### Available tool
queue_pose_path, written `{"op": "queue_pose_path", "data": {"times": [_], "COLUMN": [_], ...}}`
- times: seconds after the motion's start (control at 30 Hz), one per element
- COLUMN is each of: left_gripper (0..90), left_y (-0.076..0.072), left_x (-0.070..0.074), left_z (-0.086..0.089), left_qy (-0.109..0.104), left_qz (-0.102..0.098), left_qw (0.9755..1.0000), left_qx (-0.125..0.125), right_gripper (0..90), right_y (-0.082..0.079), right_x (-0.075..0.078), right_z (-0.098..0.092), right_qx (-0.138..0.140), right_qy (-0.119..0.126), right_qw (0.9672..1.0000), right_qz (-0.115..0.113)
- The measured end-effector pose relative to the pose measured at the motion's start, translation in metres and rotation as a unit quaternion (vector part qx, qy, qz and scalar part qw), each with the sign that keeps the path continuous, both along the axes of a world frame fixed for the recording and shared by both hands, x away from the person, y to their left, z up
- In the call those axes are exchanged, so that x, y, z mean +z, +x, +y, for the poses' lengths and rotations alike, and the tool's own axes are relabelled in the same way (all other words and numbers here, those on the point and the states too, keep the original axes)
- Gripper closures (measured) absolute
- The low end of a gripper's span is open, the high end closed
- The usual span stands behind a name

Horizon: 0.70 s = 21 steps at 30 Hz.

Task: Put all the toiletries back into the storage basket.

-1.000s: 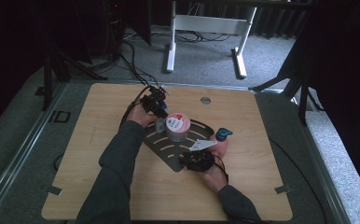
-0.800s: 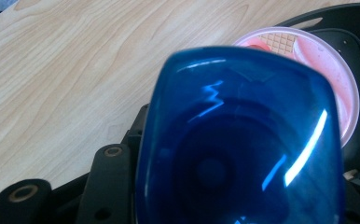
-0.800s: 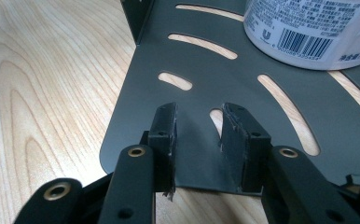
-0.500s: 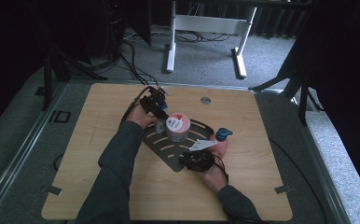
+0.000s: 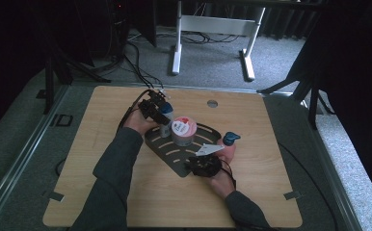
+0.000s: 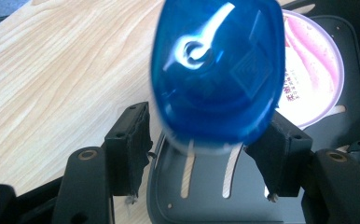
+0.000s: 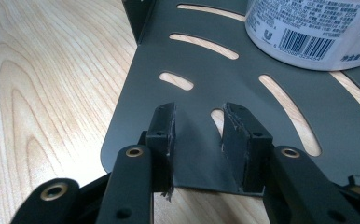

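Between the jaws of the left tool [image 6: 201,154] sits a small bottle with a blue cap [image 6: 215,70], and the jaws have just been opening, so there's a clear gap on one side and the pads don't look like they're pressing it anymore; it seems to be standing on the near end of the black slotted tray [image 6: 350,93], right beside the pink-lidded tub [image 6: 315,70]. That bottle looks light, hard plastic, and the glossy cap is probably slippery, so the straight body under the cap is the better place to pinch. The right tool [image 7: 199,135] has its jaws part open, straddling the tray's thin edge on the bench [image 7: 52,70], though whether they actually press it is hard to tell. The tray looks stiff, thin metal.
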State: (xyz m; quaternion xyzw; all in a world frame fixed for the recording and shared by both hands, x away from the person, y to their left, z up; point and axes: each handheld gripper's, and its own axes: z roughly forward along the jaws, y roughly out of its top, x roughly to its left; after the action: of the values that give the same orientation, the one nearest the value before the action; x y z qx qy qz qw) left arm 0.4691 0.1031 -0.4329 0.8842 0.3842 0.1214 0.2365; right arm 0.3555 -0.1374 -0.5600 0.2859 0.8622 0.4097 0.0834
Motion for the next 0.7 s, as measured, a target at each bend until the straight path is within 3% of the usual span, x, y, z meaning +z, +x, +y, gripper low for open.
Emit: {"op": "queue_pose_path", "data": {"times": [0.13,0.37,0.43,0.7], "left_gripper": [44.6,50.4,52.1,54.6], "left_y": [-0.008,-0.024,-0.029,-0.037], "left_x": [0.002,0.011,0.013,0.009], "left_z": [0.004,0.002,0.007,0.013], "left_qy": [-0.005,0.016,0.001,0.003], "left_qz": [-0.007,-0.025,-0.029,-0.029], "left_qw": [1.0,0.9995,0.9996,0.9996], "left_qx": [0.0,-0.006,-0.001,0.004], "right_gripper": [64.5,64.5,64.5,64.5], "right_y": [0.0,0.0,0.0,0.0], "right_x": [0.0,0.0,0.0,0.0], "right_z": [0.0,0.0,0.0,0.0], "right_qx": [0.0,0.0,0.0,0.0], "right_qy": [0.0,0.0,0.001,0.001], "right_qw": [1.0,1.0,1.0,1.0], "right_qz": [-0.001,-0.001,-0.001,-0.001]}}
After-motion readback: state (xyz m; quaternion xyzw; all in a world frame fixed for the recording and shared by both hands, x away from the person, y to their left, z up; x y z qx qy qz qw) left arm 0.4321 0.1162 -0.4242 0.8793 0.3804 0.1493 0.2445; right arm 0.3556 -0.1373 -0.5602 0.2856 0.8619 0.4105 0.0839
